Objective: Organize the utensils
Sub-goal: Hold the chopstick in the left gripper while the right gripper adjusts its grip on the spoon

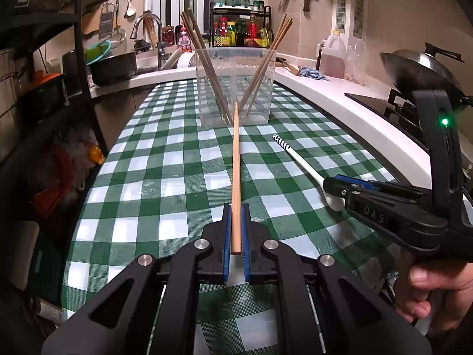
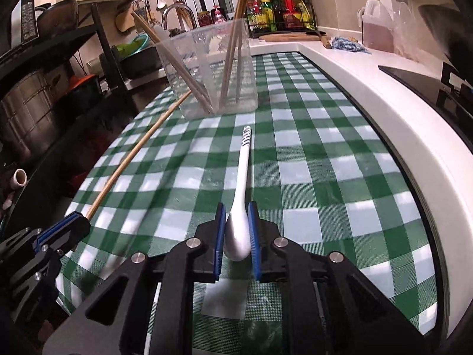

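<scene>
left claw (image 1: 236, 222) clamping chopstick (image 1: 235, 162), clear container (image 1: 236, 88)

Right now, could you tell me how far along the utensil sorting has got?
Several chopsticks already stand in the clear tub on the checked tablecloth. In hand: the left gripper is shut on a single chopstick aimed at the tub, and the right gripper grips the bowl of a white spoon. Left: getting both into the tub. No other loose utensils show on the cloth.

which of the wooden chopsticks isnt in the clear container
The single chopstick clamped in the left gripper; the others stand leaning inside the clear container.
</scene>
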